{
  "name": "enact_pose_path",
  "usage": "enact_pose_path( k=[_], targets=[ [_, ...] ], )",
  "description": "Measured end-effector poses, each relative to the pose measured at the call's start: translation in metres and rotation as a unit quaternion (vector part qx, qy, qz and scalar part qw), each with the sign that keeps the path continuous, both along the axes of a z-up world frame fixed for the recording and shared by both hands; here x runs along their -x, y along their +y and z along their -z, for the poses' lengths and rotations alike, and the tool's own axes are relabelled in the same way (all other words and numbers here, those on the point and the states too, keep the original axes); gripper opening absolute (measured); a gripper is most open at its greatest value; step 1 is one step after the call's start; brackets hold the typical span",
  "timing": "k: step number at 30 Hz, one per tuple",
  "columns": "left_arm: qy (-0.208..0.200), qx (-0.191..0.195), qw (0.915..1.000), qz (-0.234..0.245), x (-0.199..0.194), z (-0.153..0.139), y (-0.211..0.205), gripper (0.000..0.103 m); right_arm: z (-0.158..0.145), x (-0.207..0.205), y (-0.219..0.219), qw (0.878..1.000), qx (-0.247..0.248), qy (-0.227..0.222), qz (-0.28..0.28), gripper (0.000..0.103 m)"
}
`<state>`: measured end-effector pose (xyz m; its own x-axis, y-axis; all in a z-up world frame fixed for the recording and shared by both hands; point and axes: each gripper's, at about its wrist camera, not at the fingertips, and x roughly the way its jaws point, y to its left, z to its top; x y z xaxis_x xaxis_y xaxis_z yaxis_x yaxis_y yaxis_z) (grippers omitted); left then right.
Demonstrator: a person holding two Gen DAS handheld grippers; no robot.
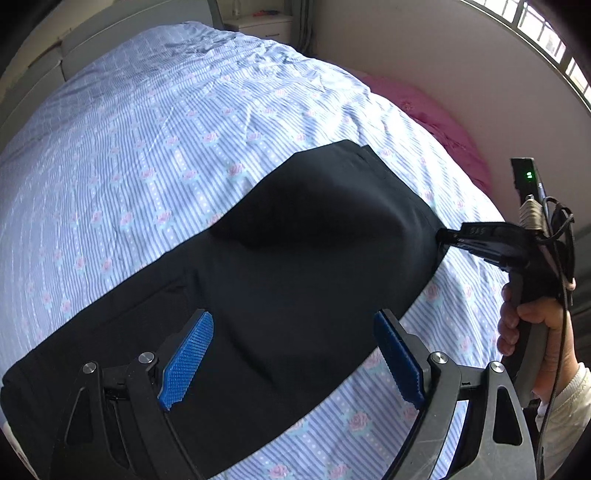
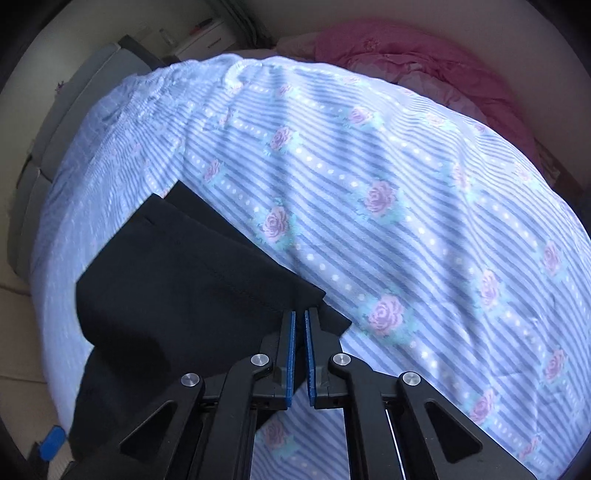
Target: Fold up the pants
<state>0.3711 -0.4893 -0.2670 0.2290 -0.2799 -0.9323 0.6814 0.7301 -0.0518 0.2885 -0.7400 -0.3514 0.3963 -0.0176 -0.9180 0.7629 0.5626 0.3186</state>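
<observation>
Black pants (image 1: 280, 266) lie across a bed with a blue striped floral sheet (image 1: 147, 147). My left gripper (image 1: 293, 354) is open, its blue pads spread wide just above the pants near their lower part. My right gripper (image 2: 299, 317) is shut on the pants' edge (image 2: 207, 273), pinching a corner of the black fabric. In the left wrist view the right gripper (image 1: 443, 236) grips the pants' right edge, and the fabric bulges up there.
A pink blanket (image 2: 424, 66) lies at the far side of the bed by the wall. A white nightstand (image 1: 258, 22) stands past the bed's head. A window (image 1: 535, 29) is at the upper right.
</observation>
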Motion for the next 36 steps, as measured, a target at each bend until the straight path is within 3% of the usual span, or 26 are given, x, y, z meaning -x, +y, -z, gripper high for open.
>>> enact_pose_path(
  k=[2, 4, 8, 9, 10, 11, 12, 16, 19, 23, 27, 30, 36],
  targets=[
    [-0.003, 0.0, 1.0, 0.004, 0.005, -0.001, 0.002, 0.089, -0.001, 0.013, -0.005, 1.0, -0.013, -0.017, 0.017, 0.001],
    [-0.007, -0.001, 1.0, 0.004, 0.008, -0.002, 0.004, 0.089, -0.001, 0.021, -0.008, 1.0, -0.002, -0.012, 0.026, 0.001],
    [-0.008, -0.001, 0.9999, 0.008, 0.011, -0.002, 0.005, 0.089, 0.002, 0.028, -0.012, 0.999, -0.027, -0.031, 0.019, 0.003],
    [-0.007, -0.001, 0.9999, 0.008, 0.011, -0.002, 0.005, 0.089, 0.002, 0.029, -0.013, 0.999, -0.032, -0.035, 0.02, 0.005],
    [-0.004, -0.001, 1.0, 0.007, 0.012, -0.002, 0.006, 0.089, 0.002, 0.028, -0.014, 0.998, -0.04, -0.038, 0.023, 0.013],
    [-0.001, -0.001, 1.0, 0.006, 0.012, -0.001, 0.006, 0.089, 0.003, 0.026, -0.015, 0.998, -0.045, -0.037, 0.024, 0.029],
    [0.001, 0.0, 1.0, 0.006, 0.012, -0.001, 0.007, 0.089, 0.004, 0.024, -0.016, 0.998, -0.045, -0.038, 0.027, 0.035],
    [-0.001, -0.004, 1.0, 0.007, 0.016, -0.002, 0.009, 0.089, 0.007, 0.014, -0.019, 0.999, -0.031, -0.03, 0.024, 0.036],
    [-0.002, -0.008, 0.9999, 0.006, 0.017, 0.0, 0.012, 0.089, 0.012, 0.005, -0.019, 1.0, -0.02, -0.015, 0.013, 0.033],
    [0.007, -0.011, 0.9999, 0.0, 0.017, 0.002, 0.017, 0.089, 0.005, -0.002, -0.017, 1.0, 0.002, -0.016, 0.0, 0.018],
    [0.015, -0.011, 0.9998, -0.008, 0.018, 0.004, 0.019, 0.089, 0.006, -0.01, -0.021, 1.0, -0.002, -0.01, -0.014, 0.018],
    [0.013, -0.011, 0.9998, -0.007, 0.019, 0.002, 0.018, 0.089, 0.007, -0.01, -0.025, 1.0, -0.007, -0.011, -0.01, 0.009],
    [0.006, -0.007, 1.0, -0.004, 0.024, -0.005, 0.023, 0.089, -0.007, 0.018, -0.018, 1.0, 0.016, -0.006, 0.007, 0.006]
  ],
)
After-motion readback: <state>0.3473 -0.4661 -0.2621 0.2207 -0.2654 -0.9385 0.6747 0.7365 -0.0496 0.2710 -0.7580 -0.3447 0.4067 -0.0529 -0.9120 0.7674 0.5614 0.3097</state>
